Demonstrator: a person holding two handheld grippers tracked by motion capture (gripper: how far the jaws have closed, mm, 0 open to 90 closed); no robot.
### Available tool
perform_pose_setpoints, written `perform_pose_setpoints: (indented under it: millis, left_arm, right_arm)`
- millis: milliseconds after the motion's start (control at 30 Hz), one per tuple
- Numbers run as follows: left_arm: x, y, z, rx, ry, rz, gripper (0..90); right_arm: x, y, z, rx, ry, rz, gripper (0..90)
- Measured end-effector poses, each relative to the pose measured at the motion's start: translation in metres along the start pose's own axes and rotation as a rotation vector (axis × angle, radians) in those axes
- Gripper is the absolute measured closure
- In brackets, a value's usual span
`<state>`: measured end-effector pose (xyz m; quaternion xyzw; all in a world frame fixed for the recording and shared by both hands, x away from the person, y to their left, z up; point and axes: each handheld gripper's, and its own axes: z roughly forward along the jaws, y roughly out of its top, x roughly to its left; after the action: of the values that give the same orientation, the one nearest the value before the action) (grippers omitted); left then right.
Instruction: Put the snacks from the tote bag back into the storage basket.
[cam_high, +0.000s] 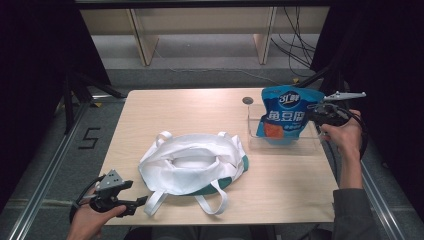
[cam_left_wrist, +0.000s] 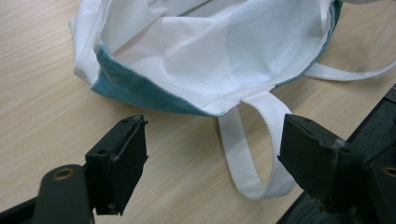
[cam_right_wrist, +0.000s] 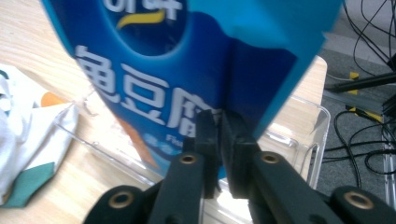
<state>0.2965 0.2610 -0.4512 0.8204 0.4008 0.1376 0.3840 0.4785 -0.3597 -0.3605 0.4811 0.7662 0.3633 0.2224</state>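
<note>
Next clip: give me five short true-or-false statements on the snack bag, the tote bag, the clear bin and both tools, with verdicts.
1. The right tool pinches the blue snack bag. True.
2. The snack bag lies inside the white tote bag. False: it is held up over the clear bin, apart from the tote.
3. The left tool is clamped on a tote strap. False: its jaws stand open, with the strap loop lying on the table between them.
4. The tote's mouth is open. True.
5. The tote hangs off the table. False: it rests on the tabletop.

Pale wooden table (cam_high: 300, 200) on grey floor (cam_high: 45, 165), wooden shelving (cam_high: 200, 22) behind, dark curtains (cam_high: 30, 60) either side.
</note>
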Motion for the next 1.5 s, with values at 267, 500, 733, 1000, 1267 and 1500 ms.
perform_pose_setpoints:
  millis: [267,500,733,1000,1267,1500]
  left_arm:
    - [0.0,0.0,0.0,0.001,0.002,-0.004,22.3]
    - [0.002,0.0,-0.003,0.024,0.008,0.028,22.4]
    - [0.003,0.001,-0.003,0.024,0.011,0.043,22.4]
    - [0.003,0.001,-0.003,0.017,0.009,0.043,22.4]
    - [0.0,0.0,-0.002,-0.022,0.018,0.013,22.4]
    - [0.001,0.0,-0.003,-0.004,0.018,0.033,22.3]
  right_arm:
    - [0.03,0.001,-0.004,-0.024,0.015,0.013,64.2]
    - [0.054,-0.005,-0.005,0.0,0.06,-0.027,52.8]
    - [0.075,-0.01,-0.001,-0.001,0.089,-0.059,46.9]
    - [0.101,-0.009,0.003,-0.022,0.127,-0.098,42.2]
    - [0.13,-0.018,0.018,0.003,0.185,-0.162,39.7]
    - [0.15,-0.024,0.025,0.019,0.22,-0.18,39.4]
